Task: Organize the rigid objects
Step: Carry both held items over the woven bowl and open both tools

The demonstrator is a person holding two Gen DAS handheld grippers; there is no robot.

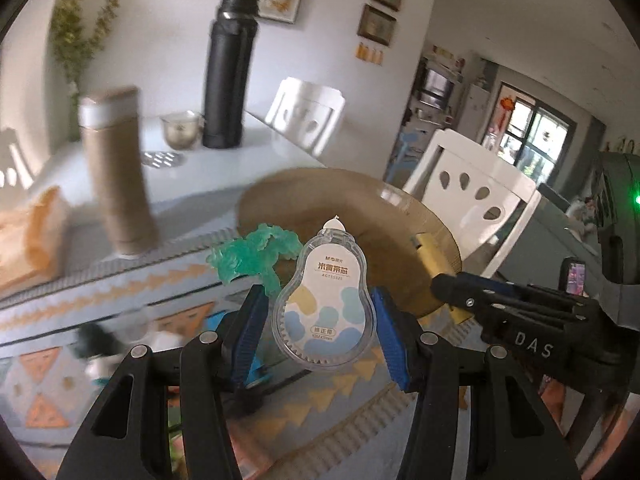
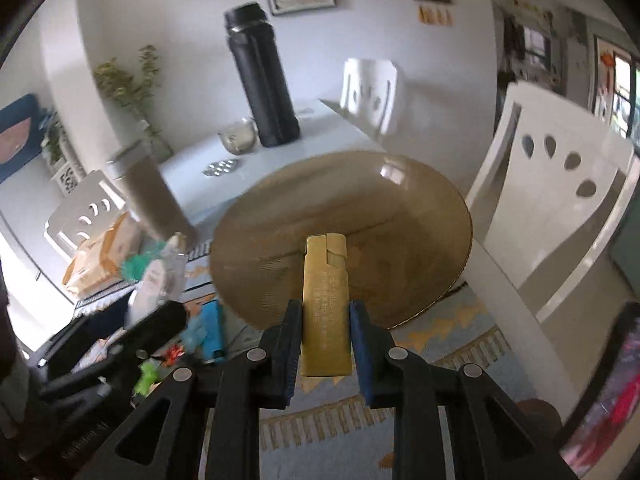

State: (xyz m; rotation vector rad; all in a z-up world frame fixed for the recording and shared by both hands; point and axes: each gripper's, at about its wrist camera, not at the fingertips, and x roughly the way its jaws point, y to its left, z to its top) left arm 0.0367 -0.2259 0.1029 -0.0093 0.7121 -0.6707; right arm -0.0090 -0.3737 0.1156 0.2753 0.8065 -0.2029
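While both claws hang above the patterned mat [image 1: 120,300] on the tabletop [image 1: 256,140], each has something pinched between its blue pads. The left claw [image 1: 320,332] stands partly open around a clear, pear-shaped correction tape [image 1: 325,300], its pads pressing the case on both flanks; the tape stands upright with its white tip pointing away from the camera, and a green plastic piece [image 1: 256,256] shows just behind it, though whether that piece touches the tape or the claw is hard to tell. The right claw [image 2: 325,344] is drawn in narrow on a yellow lighter [image 2: 326,304], gripped low on its body so that the top end sticks out forward. From the right wrist view the lighter's top lies over the brown plate [image 2: 400,216], which sits on the mat near the tabletop's edge, beside a white chair [image 2: 560,208]. From the left wrist view the right claw's black body comes in from the right, in front of the plate's rim. Farther back stand a black flask [image 1: 228,76], a tan tumbler [image 1: 116,176] with a white band, a small glass bowl [image 1: 182,130] and a metal strainer disc [image 1: 162,159]. An orange bag [image 1: 32,236] lies at the left, and small coloured bits sit blurred on the mat beneath the claws, among them a blue lighter [image 2: 211,332].
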